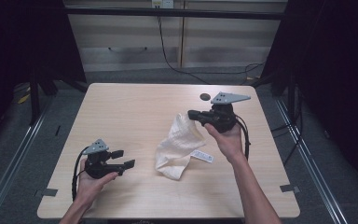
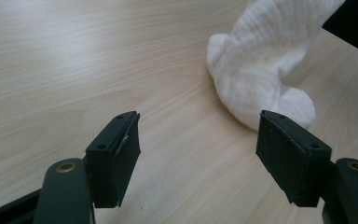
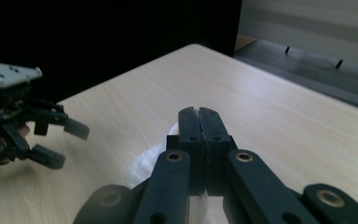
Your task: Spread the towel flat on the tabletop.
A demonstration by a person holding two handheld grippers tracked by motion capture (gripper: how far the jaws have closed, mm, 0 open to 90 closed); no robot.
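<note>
At the left of the high view, the left gripper (image 1: 125, 158) is held low over the near-left part of the wooden table (image 1: 121, 107), its 2 jaws spread apart with nothing between them. In the left gripper view, bare tabletop is seen between the separated pads (image 2: 121, 154), and the white sock (image 2: 265, 60) lies just beyond them, untouched.

Toward the middle of the high view, the white sock (image 1: 177, 147) is seen hanging from its upper end, while its lower part is bunched on the table; a small white label (image 1: 202, 156) is attached at its right side.

At the right, the right gripper (image 1: 192, 114) is held raised above the table, its jaws pressed together on the sock's top edge. In the right gripper view, the 2 pads (image 3: 199, 135) are seen closed flat against each other, with white fabric (image 3: 142, 168) visible below them.
</note>
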